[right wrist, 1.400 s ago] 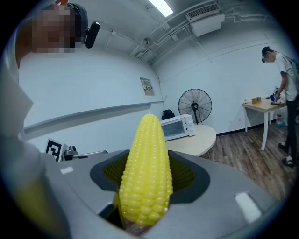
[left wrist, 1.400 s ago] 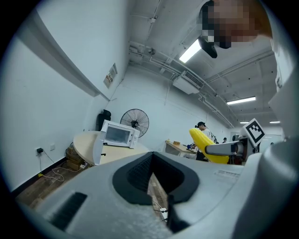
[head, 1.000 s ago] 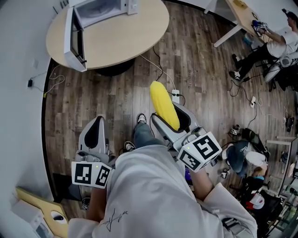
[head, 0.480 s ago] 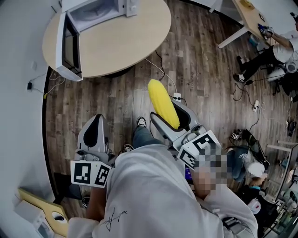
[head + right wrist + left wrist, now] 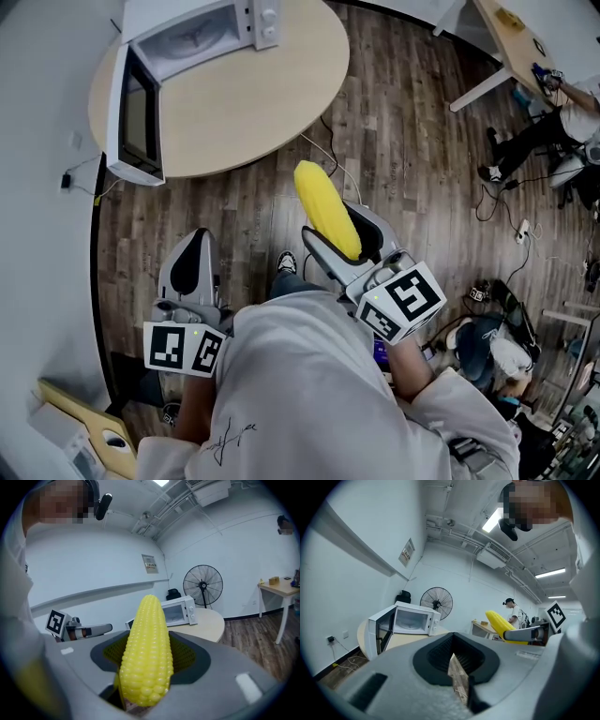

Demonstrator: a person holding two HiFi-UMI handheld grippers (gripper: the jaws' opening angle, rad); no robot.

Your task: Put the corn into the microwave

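Note:
A yellow corn cob [image 5: 325,208] stands out forward from my right gripper [image 5: 337,227], whose jaws are shut on its lower part; the cob [image 5: 147,653] fills the middle of the right gripper view. A white microwave [image 5: 197,37] sits on the round wooden table [image 5: 253,94] ahead and to the left, its door [image 5: 136,117] swung wide open over the table's left rim. The microwave is some way off from both grippers. My left gripper [image 5: 191,251] hangs at the lower left, shut and holding nothing. In the left gripper view the microwave [image 5: 410,620] lies ahead, the corn [image 5: 499,623] at the right.
Dark plank floor [image 5: 412,159] with a power strip and cables [image 5: 328,150] lies between me and the table. A standing fan [image 5: 436,603] is behind the table. A desk [image 5: 502,33] and a seated person [image 5: 544,122] are at the far right. A white wall [image 5: 42,187] runs along the left.
The table and microwave have shifted down in the head view and show more fully. Both grippers keep their places in the picture, corn still held.

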